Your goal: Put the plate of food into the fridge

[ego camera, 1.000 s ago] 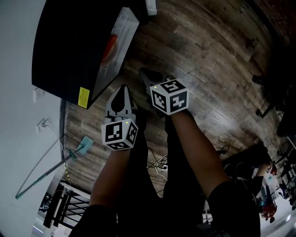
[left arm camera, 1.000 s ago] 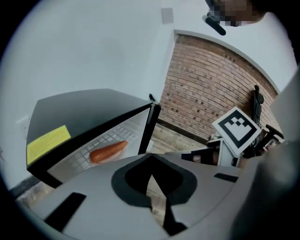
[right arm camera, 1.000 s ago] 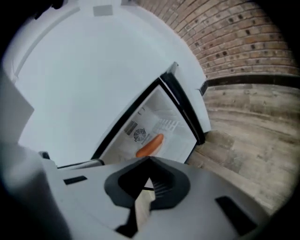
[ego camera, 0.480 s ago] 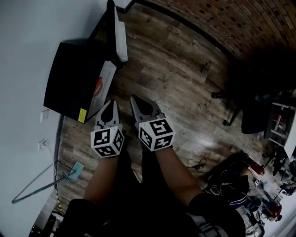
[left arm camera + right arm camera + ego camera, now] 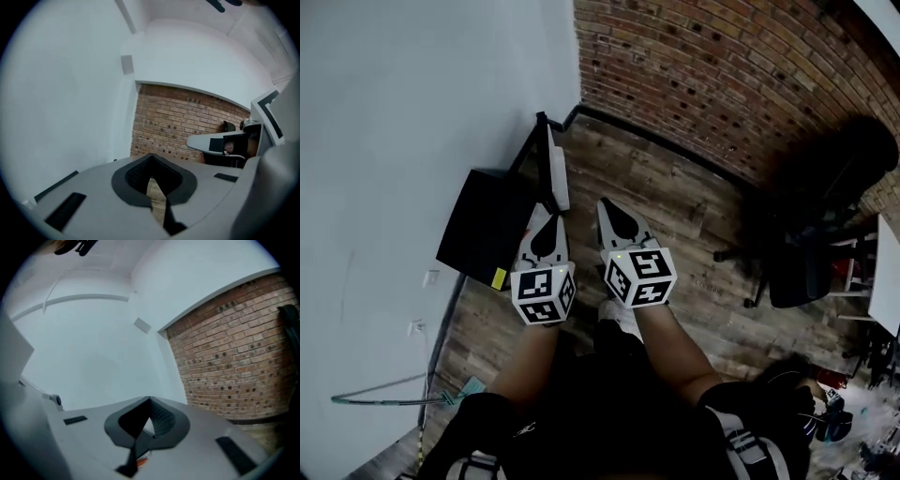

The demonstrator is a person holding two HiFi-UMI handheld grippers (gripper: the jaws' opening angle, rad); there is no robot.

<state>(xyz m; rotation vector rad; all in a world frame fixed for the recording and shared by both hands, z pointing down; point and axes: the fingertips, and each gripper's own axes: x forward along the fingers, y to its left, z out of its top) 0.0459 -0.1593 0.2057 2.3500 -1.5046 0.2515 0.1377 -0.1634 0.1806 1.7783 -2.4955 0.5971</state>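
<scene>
The plate of food cannot be made out in any view. The fridge [image 5: 483, 234], a low black box, stands on the wood floor [image 5: 675, 202] against the white wall [image 5: 412, 112]. Its door [image 5: 555, 169] is swung open and shows a pale inner face.

In the head view, the left hand-held gripper [image 5: 546, 217] overlaps the fridge's right edge and hides its open front. Its tip lies just below the door's lower end. The right hand-held gripper [image 5: 607, 208] is just beside the left one, over bare floor and further from the fridge. Both point away from the person, toward the corner where the white wall meets the brick wall [image 5: 722, 84].

Each hand-held gripper has its jaws closed together with nothing between them. Their own views look over the closed jaws at white wall and brick.

A black office chair [image 5: 806, 253] stands well off to the right. A mop [image 5: 394, 400] lies by the wall at lower left.
</scene>
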